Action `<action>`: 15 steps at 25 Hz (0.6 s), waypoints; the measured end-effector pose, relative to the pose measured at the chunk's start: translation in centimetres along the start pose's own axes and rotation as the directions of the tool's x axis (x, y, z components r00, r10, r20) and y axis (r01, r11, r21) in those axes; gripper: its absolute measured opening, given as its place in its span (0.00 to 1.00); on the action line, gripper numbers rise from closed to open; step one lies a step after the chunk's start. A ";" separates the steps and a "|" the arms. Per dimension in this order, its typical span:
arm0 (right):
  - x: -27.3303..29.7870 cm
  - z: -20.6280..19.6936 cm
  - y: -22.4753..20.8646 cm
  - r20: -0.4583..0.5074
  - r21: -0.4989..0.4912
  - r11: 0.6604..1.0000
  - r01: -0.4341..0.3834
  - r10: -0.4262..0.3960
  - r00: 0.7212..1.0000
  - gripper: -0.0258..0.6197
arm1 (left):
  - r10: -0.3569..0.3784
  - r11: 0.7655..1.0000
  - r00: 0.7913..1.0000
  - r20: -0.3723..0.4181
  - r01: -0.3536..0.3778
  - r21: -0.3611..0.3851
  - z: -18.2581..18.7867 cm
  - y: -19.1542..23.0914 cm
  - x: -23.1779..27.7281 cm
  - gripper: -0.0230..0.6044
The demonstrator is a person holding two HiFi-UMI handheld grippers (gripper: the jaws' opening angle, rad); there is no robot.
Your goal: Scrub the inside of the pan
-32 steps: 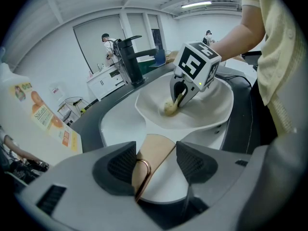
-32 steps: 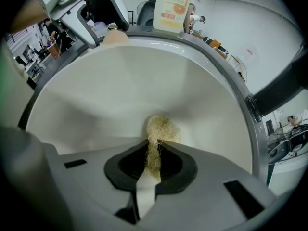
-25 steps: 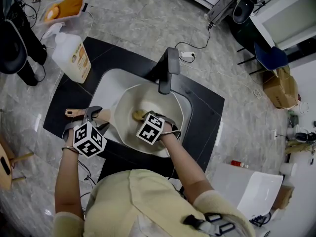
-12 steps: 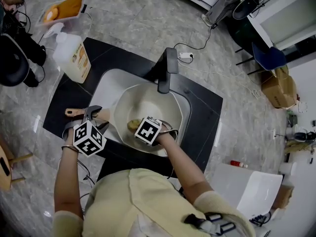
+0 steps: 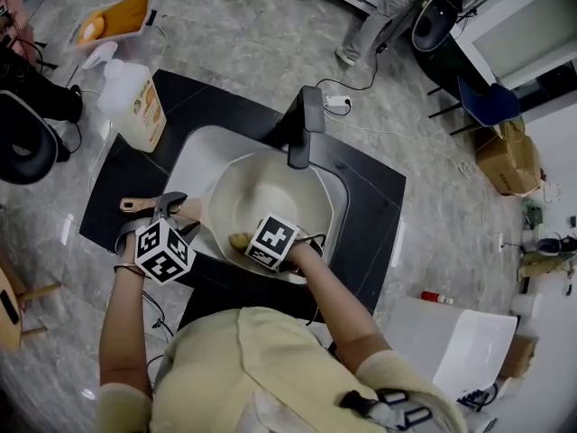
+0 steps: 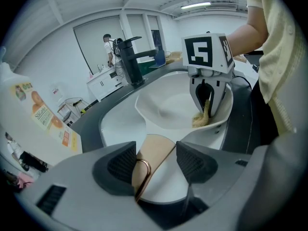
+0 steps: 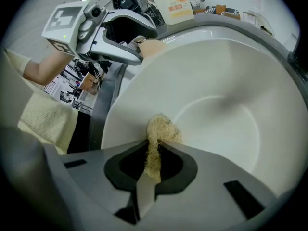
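While the pan (image 5: 287,197) sits in the sink (image 5: 191,159) at mid-frame of the head view, we have the left gripper (image 6: 156,163) clamped on its wooden handle (image 6: 155,147). Our right gripper (image 7: 154,158) pinches a loofah scrubber (image 7: 162,129) against the pan's lower-left wall. We judge scrubbing under way; no soil or suds show, so what remains is unclear. Base and right wall lie open. The faucet (image 5: 305,132) overhangs the far rim, and the detergent bottle (image 5: 135,97) stands well apart, upper left.
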State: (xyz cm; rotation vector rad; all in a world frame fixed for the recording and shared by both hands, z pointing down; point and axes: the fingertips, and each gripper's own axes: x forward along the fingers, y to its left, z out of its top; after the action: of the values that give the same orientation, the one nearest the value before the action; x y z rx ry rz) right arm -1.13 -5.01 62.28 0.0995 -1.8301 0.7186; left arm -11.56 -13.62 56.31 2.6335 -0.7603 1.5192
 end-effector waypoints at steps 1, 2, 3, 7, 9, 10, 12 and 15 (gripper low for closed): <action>-0.2 0.1 0.4 0.011 0.005 1.000 -0.018 0.018 1.000 0.11 | 0.000 1.000 1.000 0.000 0.000 -0.001 0.0 0.0 0.0 0.45; -0.4 0.2 0.7 0.022 0.012 0.999 -0.037 0.037 0.999 0.11 | -0.001 1.000 1.000 0.001 0.001 -0.001 0.0 0.0 0.0 0.45; -0.6 0.3 1.1 0.033 0.019 0.998 -0.056 0.055 0.998 0.11 | -0.001 1.000 1.000 0.002 0.001 -0.001 0.0 -0.1 0.0 0.45; -1.3 0.7 2.2 0.072 0.037 0.994 -0.105 0.102 0.992 0.11 | -0.001 1.000 1.000 0.002 0.001 0.000 0.2 -0.2 0.0 0.45; -1.6 1.0 2.5 0.089 0.045 0.992 -0.120 0.116 0.989 0.11 | 0.000 1.000 1.000 0.003 0.000 0.000 0.2 -0.1 0.0 0.45; -1.6 1.2 2.6 0.098 0.048 0.991 -0.128 0.123 0.988 0.11 | 0.001 1.000 1.000 0.003 -0.001 0.000 0.1 -0.1 0.0 0.45; -1.8 1.6 2.9 0.121 0.056 0.987 -0.148 0.140 0.983 0.11 | 0.001 1.000 1.000 0.004 -0.001 0.000 0.0 0.0 0.1 0.45; -2.3 2.3 3.5 0.160 0.070 0.982 -0.177 0.164 0.973 0.11 | 0.000 1.000 1.000 0.006 0.000 0.001 0.1 0.0 -0.1 0.45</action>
State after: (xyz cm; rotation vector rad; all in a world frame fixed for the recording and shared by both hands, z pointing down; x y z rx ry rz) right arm -3.54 -3.95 58.30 0.0543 -1.9726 0.9307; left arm -11.47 -13.59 56.22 2.6399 -0.7605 1.5131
